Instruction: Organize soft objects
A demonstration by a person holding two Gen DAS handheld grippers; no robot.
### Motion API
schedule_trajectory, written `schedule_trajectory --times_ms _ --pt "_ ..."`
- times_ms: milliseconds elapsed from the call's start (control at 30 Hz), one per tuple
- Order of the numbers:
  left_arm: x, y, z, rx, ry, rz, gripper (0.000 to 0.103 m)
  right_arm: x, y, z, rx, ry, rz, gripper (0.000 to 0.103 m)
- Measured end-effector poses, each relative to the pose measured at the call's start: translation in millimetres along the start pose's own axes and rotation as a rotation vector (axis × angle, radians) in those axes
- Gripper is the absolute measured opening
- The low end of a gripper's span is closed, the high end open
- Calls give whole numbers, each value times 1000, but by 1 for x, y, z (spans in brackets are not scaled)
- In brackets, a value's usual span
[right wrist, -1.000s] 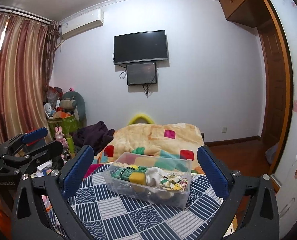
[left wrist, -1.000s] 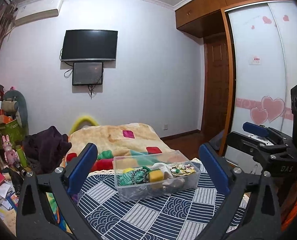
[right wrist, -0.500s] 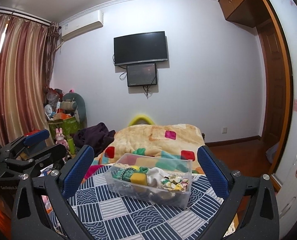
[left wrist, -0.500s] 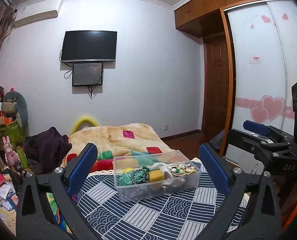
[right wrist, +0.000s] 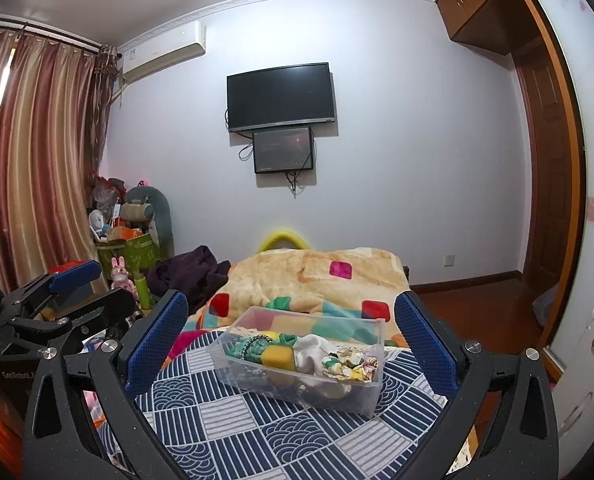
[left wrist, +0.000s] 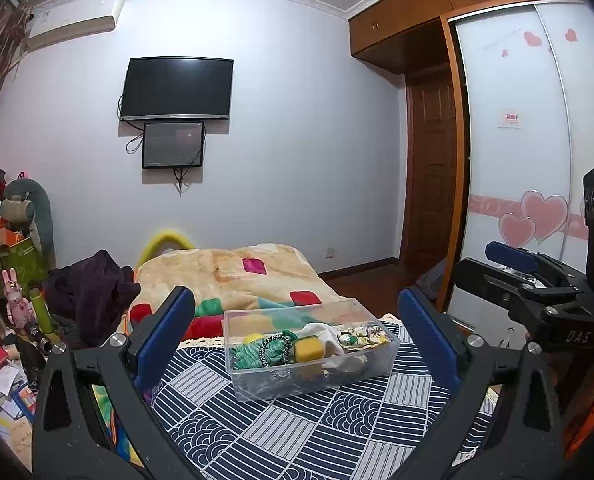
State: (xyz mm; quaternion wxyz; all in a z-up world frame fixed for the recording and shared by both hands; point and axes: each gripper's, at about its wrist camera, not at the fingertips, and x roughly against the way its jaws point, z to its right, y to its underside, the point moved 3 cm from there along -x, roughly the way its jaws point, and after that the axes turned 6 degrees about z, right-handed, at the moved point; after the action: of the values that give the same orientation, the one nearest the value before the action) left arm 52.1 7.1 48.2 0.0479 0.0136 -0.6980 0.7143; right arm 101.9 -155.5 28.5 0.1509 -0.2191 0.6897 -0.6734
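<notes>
Clear bin (left wrist: 311,354) sits on the patterned cloth (left wrist: 297,432), near its far edge, about midway between the side edges. Inside, packed together: green knit (left wrist: 253,354), beaded band (left wrist: 273,348), yellow sponge (left wrist: 308,349), white cloth (left wrist: 321,334), floral scrunchie (left wrist: 363,336). Left gripper (left wrist: 297,340) is spread wide, nothing between its 2 fingers, short of the bin. Right gripper (right wrist: 293,340) likewise spread wide and holding nothing, also short of the bin (right wrist: 301,360); it shows at the right edge of the left view. Beyond the cloth: quilt (left wrist: 237,276). Wall behind carries a TV (left wrist: 177,88).
</notes>
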Motion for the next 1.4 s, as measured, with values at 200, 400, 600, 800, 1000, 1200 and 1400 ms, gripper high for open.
schedule_trajectory --times_ms 200,400,600,800,1000,1200,1400 --pt "-1 1 -1 0 -1 -1 103 0 -1 -1 0 0 0 103" --pt "-2 2 -1 0 0 -2 103 1 -1 -1 1 2 1 103" --pt "-2 3 -2 3 3 -5 103 1 -2 1 -5 1 0 103" --pt "-2 6 -1 0 2 -10 103 1 -3 0 -4 2 2 103" --pt "-2 5 -1 8 2 -4 103 2 -2 0 -12 0 -4 103" --pt "-3 4 -1 27 7 -13 103 2 -2 0 -11 2 -6 103" --pt "-5 3 1 23 24 -28 103 1 -2 0 -11 1 -7 103"
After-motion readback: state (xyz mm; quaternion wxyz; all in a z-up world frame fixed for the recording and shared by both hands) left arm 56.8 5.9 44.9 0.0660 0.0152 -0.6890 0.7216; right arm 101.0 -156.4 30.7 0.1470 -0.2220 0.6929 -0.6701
